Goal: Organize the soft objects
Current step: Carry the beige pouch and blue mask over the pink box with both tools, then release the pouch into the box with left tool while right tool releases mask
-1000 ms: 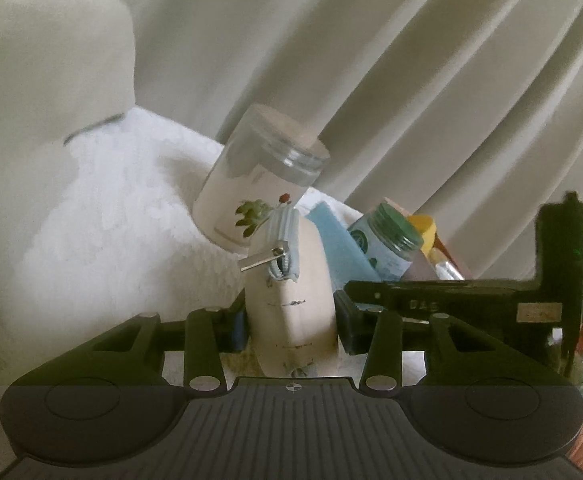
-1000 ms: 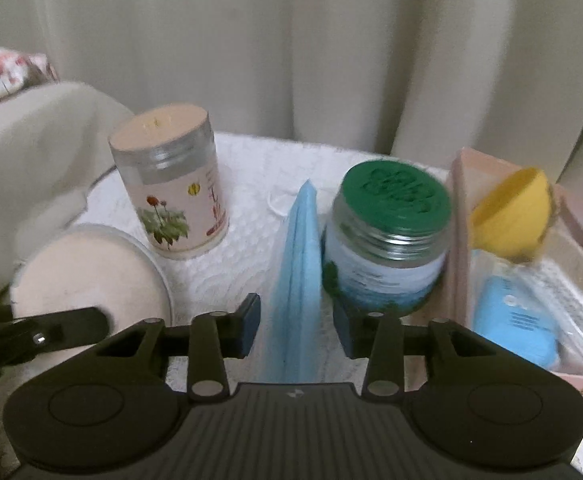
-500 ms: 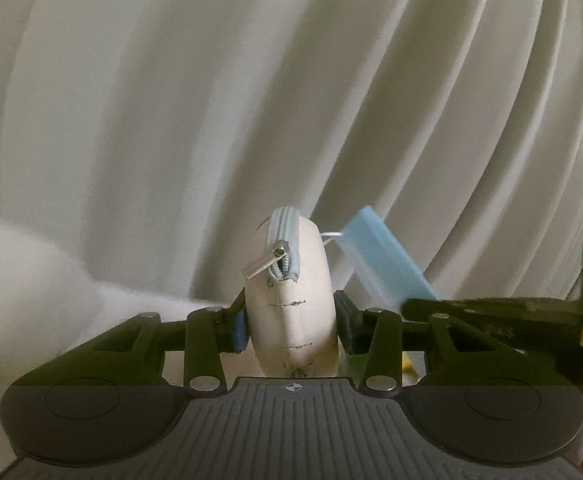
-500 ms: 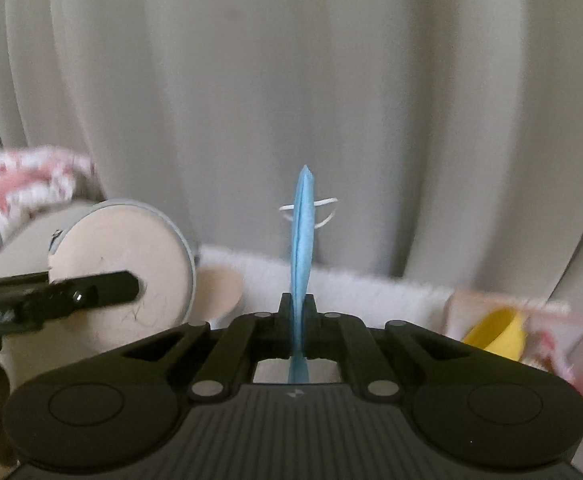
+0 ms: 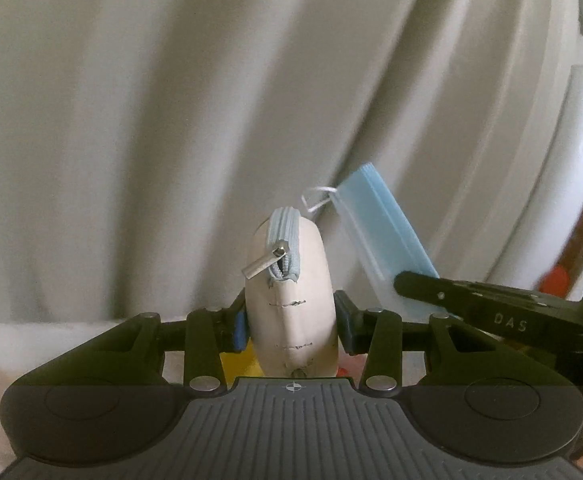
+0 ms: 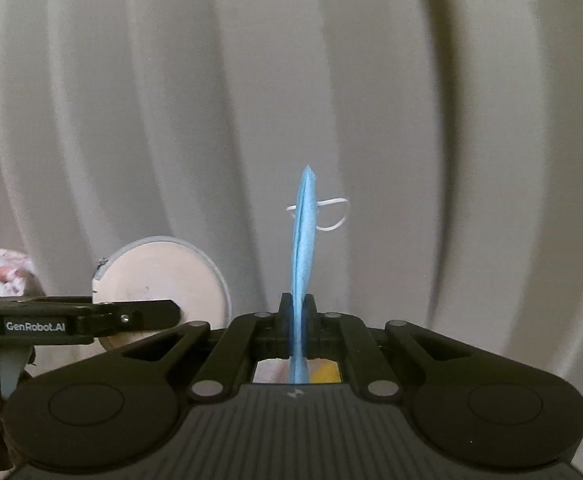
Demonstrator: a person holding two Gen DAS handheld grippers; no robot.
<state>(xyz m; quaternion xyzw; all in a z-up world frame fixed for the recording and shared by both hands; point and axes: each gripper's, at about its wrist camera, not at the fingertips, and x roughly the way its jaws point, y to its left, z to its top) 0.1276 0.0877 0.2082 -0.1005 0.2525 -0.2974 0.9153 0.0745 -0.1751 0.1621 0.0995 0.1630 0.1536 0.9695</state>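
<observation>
My left gripper [image 5: 291, 320] is shut on a round beige zip pouch [image 5: 291, 304] with a pale blue zipper, held edge-on and raised in front of the curtain. My right gripper [image 6: 298, 312] is shut on a folded blue face mask [image 6: 304, 240] that stands upright, its white ear loop [image 6: 333, 214] hanging at the top. In the left wrist view the mask [image 5: 383, 240] and the right gripper's finger [image 5: 471, 300] lie just right of the pouch. In the right wrist view the pouch [image 6: 163, 276] sits at lower left in the left gripper's finger [image 6: 91, 320].
A pleated off-white curtain [image 6: 251, 100] fills the background in both views. A white cloth surface [image 5: 31, 336] shows at lower left in the left wrist view. Something yellow [image 6: 325, 372] shows below the right gripper. A floral fabric [image 6: 7, 272] lies far left.
Both grippers have lifted their objects up away from the table; the jars and box have dropped out of view. The right gripper closed on the mask a second ago.
</observation>
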